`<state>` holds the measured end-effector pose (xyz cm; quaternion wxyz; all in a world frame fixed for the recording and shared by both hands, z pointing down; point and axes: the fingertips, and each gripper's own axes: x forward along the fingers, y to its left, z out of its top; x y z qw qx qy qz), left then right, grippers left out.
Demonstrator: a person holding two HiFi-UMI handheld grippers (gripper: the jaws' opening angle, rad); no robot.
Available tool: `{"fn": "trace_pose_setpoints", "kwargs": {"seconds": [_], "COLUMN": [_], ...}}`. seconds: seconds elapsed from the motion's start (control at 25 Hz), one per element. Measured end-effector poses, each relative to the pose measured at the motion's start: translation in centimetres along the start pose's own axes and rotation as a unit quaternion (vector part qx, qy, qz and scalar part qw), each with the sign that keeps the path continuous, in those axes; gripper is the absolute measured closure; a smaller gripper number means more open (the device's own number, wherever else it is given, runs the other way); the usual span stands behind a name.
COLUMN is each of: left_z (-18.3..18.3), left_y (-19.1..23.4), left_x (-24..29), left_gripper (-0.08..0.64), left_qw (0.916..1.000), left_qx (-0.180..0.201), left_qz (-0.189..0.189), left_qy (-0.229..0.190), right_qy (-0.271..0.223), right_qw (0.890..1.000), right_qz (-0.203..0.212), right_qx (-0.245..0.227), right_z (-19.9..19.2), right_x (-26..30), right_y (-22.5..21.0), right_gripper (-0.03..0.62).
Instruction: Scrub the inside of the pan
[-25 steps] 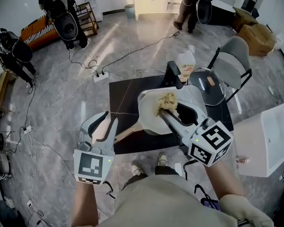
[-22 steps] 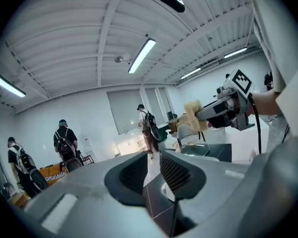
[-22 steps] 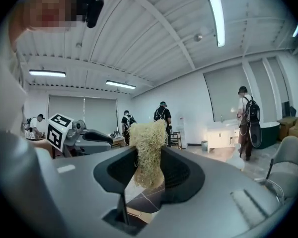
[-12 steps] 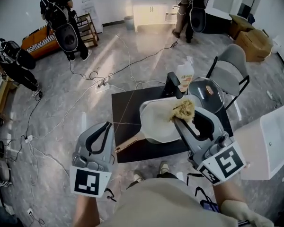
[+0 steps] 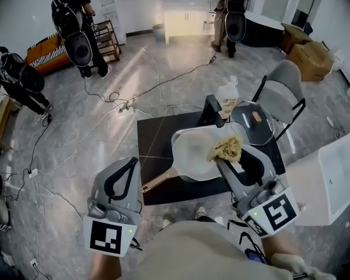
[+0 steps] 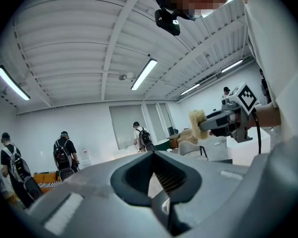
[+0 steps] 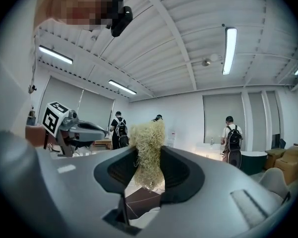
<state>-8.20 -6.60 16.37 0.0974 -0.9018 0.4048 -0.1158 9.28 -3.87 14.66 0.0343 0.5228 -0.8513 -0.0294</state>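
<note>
Over the dark table (image 5: pixel 149 127), head view: the pan (image 5: pixel 189 156) rests unheld, and your right gripper (image 5: pixel 223 159) holds the scrubber (image 5: pixel 226 148) above its right side. Left gripper view: the left gripper (image 6: pixel 154 155) has just closed its jaws on nothing. Right gripper view: the jaws are clamped on the scrubber. Judgement: you are at the scrubbing step. Next, lower the scrubber into the pan and steady the handle (image 5: pixel 157 181).

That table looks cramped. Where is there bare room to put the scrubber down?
The dark table is bare along its left side, between its edge and the pan, beyond the pan's handle. The far right corner is crowded: glass lid, black block, and a bottle close behind.
</note>
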Motion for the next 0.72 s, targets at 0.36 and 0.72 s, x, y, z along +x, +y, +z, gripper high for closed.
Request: {"fn": "trace_pose_setpoints", "kwargs": {"seconds": [0.36, 0.72], "left_z": [-1.3, -0.7], "left_y": [-0.3, -0.6], "left_x": [0.7, 1.6], "left_gripper": [0.558, 0.558], "left_qw": [0.9997, 0.9998], "left_qx": [-0.009, -0.011], "left_qz": [-0.001, -0.002], "left_qy": [0.021, 0.018], "right_qy": [0.013, 0.014], "right_qw": [1.0, 1.0], "right_qz": [-0.002, -0.007], "right_qx": [-0.016, -0.014], "right_z": [-1.1, -0.6], "right_x": [0.5, -0.2], "right_y": [-0.4, -1.1], "right_gripper": [0.451, 0.451]}}
